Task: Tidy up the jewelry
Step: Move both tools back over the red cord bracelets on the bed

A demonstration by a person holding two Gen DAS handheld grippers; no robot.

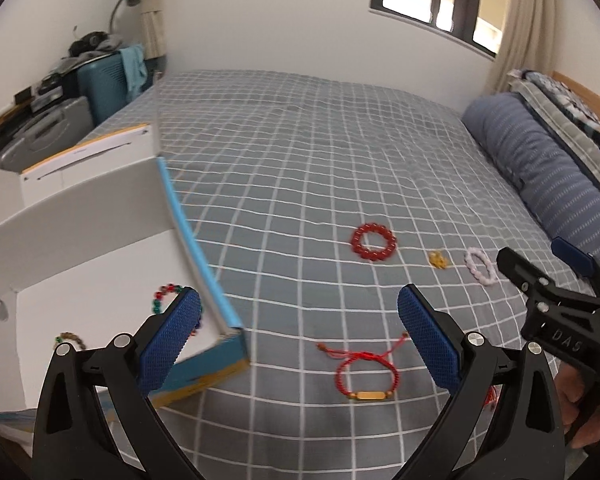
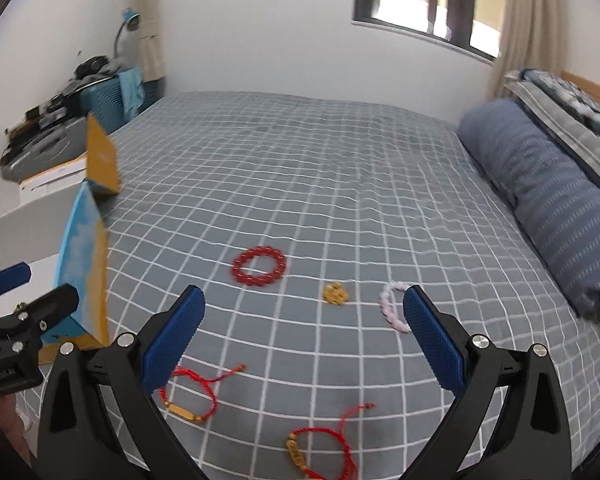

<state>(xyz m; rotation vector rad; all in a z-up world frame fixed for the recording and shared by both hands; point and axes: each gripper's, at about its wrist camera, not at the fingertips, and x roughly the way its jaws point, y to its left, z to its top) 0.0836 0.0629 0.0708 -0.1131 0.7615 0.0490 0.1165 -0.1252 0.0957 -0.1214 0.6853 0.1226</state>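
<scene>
An open white box with blue and yellow sides lies on the bed at the left; a red-green bead bracelet and a dark bead bracelet lie inside. On the bed lie a red bead bracelet, a gold charm, a pink bead bracelet and a red cord bracelet with a gold bar. My left gripper is open and empty above that cord bracelet. My right gripper is open and empty above two red cord bracelets.
The grey checked bed cover stretches to the far wall. A blue bolster pillow and folded bedding lie at the right. The box's raised lid stands at the left, with cluttered suitcases behind it.
</scene>
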